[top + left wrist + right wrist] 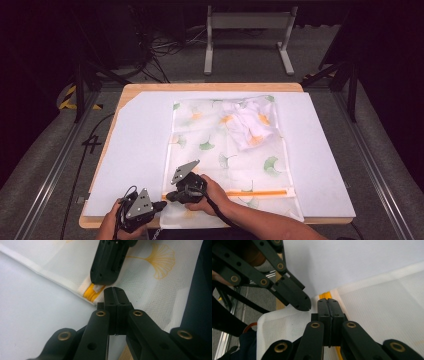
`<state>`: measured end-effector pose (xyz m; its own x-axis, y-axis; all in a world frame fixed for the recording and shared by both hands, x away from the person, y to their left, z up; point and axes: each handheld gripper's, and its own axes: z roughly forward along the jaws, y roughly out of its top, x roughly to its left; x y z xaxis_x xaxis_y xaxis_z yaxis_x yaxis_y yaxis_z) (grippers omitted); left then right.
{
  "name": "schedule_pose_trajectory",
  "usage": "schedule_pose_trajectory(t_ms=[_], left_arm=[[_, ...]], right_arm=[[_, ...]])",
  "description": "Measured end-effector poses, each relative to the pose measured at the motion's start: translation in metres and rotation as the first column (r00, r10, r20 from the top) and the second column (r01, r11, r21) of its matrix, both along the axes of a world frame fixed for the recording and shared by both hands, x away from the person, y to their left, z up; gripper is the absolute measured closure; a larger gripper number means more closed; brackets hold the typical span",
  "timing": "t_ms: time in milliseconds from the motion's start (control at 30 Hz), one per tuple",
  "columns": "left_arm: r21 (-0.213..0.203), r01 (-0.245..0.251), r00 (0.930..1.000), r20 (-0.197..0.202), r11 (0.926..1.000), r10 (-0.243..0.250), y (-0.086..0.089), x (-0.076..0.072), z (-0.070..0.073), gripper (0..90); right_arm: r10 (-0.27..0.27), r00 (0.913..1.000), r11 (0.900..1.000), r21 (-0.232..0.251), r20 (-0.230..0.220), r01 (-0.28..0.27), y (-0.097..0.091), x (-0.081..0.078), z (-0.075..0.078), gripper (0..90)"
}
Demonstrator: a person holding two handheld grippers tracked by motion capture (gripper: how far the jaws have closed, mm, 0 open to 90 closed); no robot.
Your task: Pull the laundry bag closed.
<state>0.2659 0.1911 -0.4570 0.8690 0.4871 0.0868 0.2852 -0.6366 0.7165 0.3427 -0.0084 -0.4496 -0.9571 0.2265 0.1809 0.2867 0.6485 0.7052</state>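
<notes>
Translucent white mesh laundry bag [227,160] printed with green and orange ginkgo leaves lies flat on the white foam board [135,150] covering the wooden table [210,87], its long axis running away from the person. Inside it, bunched in the far right corner, sits a crumpled white garment [250,125] with the same leaf print; the rest of the bag looks flat. An orange zipper [260,192] crosses the near end. Left gripper [159,204] has its jaws clenched at the bag's near left corner, on the mesh edge beside the zipper's end. Right gripper [170,196] sits just beside it, jaws clenched on the zipper end [93,291]; whether a pull tab is pinched cannot be told. Tips nearly touch. Bare board lies wide to the left and right of the bag; the near edge of the table is close under both hands.
</notes>
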Motion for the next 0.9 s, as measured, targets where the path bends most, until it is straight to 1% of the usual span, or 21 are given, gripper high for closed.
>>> schedule_pose_trajectory(t_ms=[33, 100, 133, 167, 200, 233, 267, 300, 433, 500, 667, 700, 767, 900], left_arm=[[-0.001, 0.000, 1.0000, -0.002, 1.0000, 0.000, 0.000, 0.000, 0.000, 90.0], [-0.010, -0.001, 0.9999, -0.010, 0.9999, 0.001, 0.001, 0.001, 0.000, 90.0], [-0.012, -0.002, 0.9999, -0.012, 0.9999, 0.001, 0.001, 0.001, 0.000, 90.0], [-0.014, -0.003, 0.9999, -0.014, 0.9999, 0.003, 0.001, 0.001, 0.000, 90.0], [-0.014, -0.003, 0.9999, -0.014, 0.9999, 0.003, 0.001, 0.001, 0.000, 90.0], [-0.021, -0.007, 0.9997, -0.024, 0.9997, 0.006, 0.002, 0.002, 0.000, 90.0], [-0.021, -0.007, 0.9997, -0.024, 0.9997, 0.006, 0.002, 0.002, 0.000, 90.0], [-0.027, -0.009, 0.9996, -0.028, 0.9996, 0.008, 0.002, 0.002, -0.001, 90.0], [-0.027, -0.010, 0.9995, -0.029, 0.9996, 0.009, 0.002, 0.002, -0.001, 90.0], [-0.032, -0.010, 0.9994, -0.032, 0.9994, 0.009, 0.003, 0.003, -0.001, 90.0], [-0.027, -0.008, 0.9995, -0.030, 0.9996, 0.007, 0.002, 0.003, -0.001, 90.0], [-0.029, -0.009, 0.9995, -0.030, 0.9996, 0.008, 0.002, 0.003, -0.001, 90.0], [-0.029, -0.009, 0.9994, -0.035, 0.9995, 0.008, 0.002, 0.003, -0.001, 90.0], [-0.029, -0.022, 0.9984, -0.052, 0.9993, 0.021, 0.002, 0.004, 0.000, 90.0]], right_arm=[[-0.010, 0.9999, 0.9999, 0.006, 0.010, 0.010, -0.002, 0.001, 0.001, 90.0], [-0.007, 0.9999, 1.0000, 0.006, 0.015, 0.007, -0.003, 0.002, 0.003, 90.0], [-0.006, 0.9999, 1.0000, 0.004, 0.016, 0.005, -0.003, 0.002, 0.003, 90.0], [-0.005, 0.9995, 1.0000, -0.007, 0.031, 0.005, -0.003, 0.001, 0.004, 90.0], [-0.005, 0.9995, 1.0000, -0.007, 0.031, 0.005, -0.003, 0.001, 0.004, 90.0], [-0.002, 0.9991, 0.9999, -0.013, 0.042, 0.002, -0.003, -0.001, 0.004, 90.0], [-0.001, 0.9990, 0.9999, -0.014, 0.044, 0.002, -0.004, -0.001, 0.004, 90.0], [-0.002, 0.9990, 0.9999, -0.010, 0.044, 0.003, -0.005, -0.001, 0.004, 90.0], [-0.011, 0.9991, 0.9999, -0.010, 0.040, 0.011, -0.007, -0.001, 0.002, 90.0], [-0.008, 0.9989, 0.9998, -0.018, 0.045, 0.009, -0.008, -0.002, 0.002, 90.0], [-0.009, 0.9984, 0.9995, -0.029, 0.056, 0.011, -0.010, -0.004, 0.004, 90.0], [-0.011, 0.9987, 0.9996, -0.025, 0.050, 0.013, -0.011, -0.003, 0.004, 90.0], [-0.014, 0.9984, 0.9995, -0.026, 0.055, 0.015, -0.012, -0.003, 0.004, 90.0], [-0.017, 0.9986, 0.9994, -0.031, 0.049, 0.019, -0.014, -0.004, 0.004, 90.0]])
